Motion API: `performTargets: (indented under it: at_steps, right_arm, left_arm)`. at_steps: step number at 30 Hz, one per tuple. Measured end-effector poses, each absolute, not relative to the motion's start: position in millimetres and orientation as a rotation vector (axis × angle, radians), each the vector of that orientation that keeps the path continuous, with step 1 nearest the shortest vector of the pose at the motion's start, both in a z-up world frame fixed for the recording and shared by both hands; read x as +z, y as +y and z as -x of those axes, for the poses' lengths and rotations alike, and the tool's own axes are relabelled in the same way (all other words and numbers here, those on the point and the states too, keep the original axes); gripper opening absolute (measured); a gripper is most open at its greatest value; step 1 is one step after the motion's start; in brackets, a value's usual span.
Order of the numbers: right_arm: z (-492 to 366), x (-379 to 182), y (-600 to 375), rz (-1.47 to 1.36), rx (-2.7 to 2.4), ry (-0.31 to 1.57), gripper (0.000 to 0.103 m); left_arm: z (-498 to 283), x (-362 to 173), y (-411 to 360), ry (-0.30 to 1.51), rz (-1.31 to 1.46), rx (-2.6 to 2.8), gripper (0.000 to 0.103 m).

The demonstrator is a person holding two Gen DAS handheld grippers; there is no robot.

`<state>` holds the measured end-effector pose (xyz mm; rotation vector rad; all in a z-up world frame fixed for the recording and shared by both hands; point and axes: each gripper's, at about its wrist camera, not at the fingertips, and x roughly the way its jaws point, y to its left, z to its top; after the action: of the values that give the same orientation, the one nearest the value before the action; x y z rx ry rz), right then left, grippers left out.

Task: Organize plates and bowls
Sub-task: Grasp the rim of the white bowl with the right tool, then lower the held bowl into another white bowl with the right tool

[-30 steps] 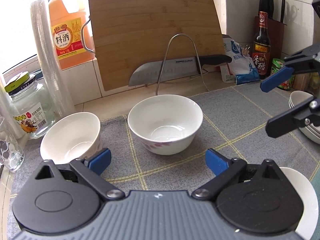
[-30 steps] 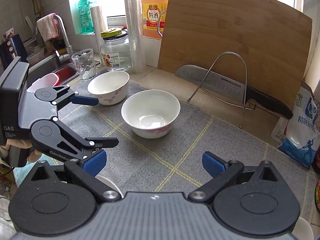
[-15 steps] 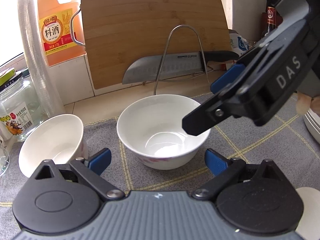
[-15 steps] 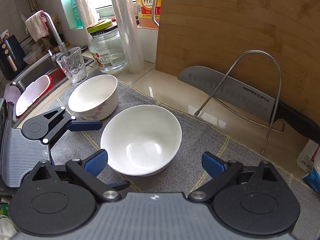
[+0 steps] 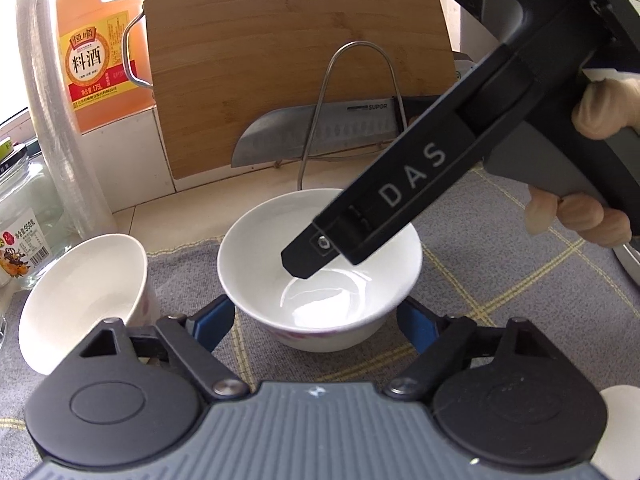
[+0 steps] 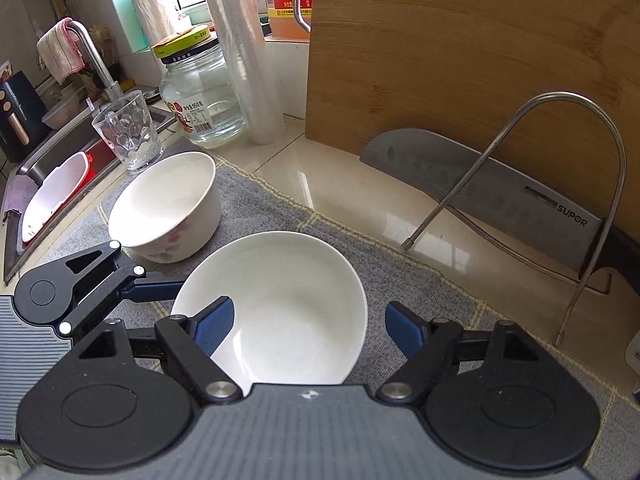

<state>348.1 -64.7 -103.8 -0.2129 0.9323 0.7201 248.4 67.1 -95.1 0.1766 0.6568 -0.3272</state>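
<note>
A white bowl with a pink flower print is seen upright on a grey checked cloth, in front of a wire rack holding a knife and a bamboo cutting board. The left gripper is held low on the near side of this bowl, its blue pads set on either side of the bowl's base; the jaws are closing, and no contact with the bowl can be made out. The right gripper is lowered over the same bowl from the right. Its left pad is placed inside the bowl, its right pad outside the rim, so the bowl's wall is straddled; these jaws are also closing, with a gap still visible at the rim. A second white bowl is found tilted just to the left, near a glass jar and a tumbler.
</note>
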Motion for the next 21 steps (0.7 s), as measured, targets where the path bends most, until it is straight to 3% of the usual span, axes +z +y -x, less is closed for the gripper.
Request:
performTargets:
  at_steps: [5, 21]
  right_arm:
    - [-350, -104, -62, 0.217, 0.736, 0.935, 0.074]
    - [-340, -97, -63, 0.204, 0.750, 0.938, 0.072]
  left_arm:
    - [-251, -96, 70, 0.655, -0.180, -0.337, 0.086]
    - [-244, -82, 71, 0.667, -0.215, -0.366, 0.085]
